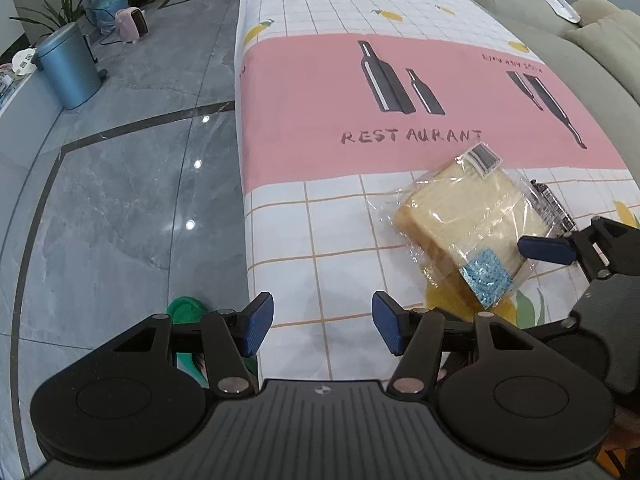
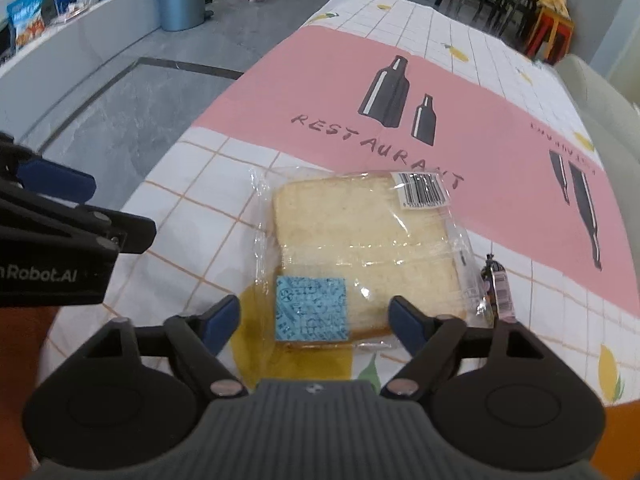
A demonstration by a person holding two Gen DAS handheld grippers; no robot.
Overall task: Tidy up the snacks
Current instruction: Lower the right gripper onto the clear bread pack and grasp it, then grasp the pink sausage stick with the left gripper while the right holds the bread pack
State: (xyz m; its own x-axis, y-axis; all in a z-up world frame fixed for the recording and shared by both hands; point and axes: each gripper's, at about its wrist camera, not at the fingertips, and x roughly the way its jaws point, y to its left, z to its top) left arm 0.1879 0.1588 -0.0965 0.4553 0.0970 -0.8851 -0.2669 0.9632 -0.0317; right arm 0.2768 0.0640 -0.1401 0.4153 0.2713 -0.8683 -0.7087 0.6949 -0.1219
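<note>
The surface (image 1: 320,184) under me wears a cloth of white checks and lemons with a pink band across it, printed with dark bottles and the word RESTAURANT. Grey tiled floor (image 1: 120,200) runs along its left side, where a blue bin (image 1: 70,68) and a small pink heater (image 1: 132,24) stand well off, and a pale sofa (image 1: 560,52) lies along the right side. On the near part of the cloth lies the bread (image 2: 360,248), sliced and sealed in a clear bag with a barcode label at its far corner and a blue sticker at its near edge. A small dark packet (image 2: 496,284) lies just beside the bag on its right. My right claw (image 2: 316,320) is spread wide and holds nothing; its fingers straddle the bag's near edge, the blue sticker between them. My left claw (image 1: 322,330) is also wide open and empty, over bare cloth near the surface's left edge, with the bread ahead and to its right. In the left view my right claw reaches in from the right, one blue pad over the bag.
</note>
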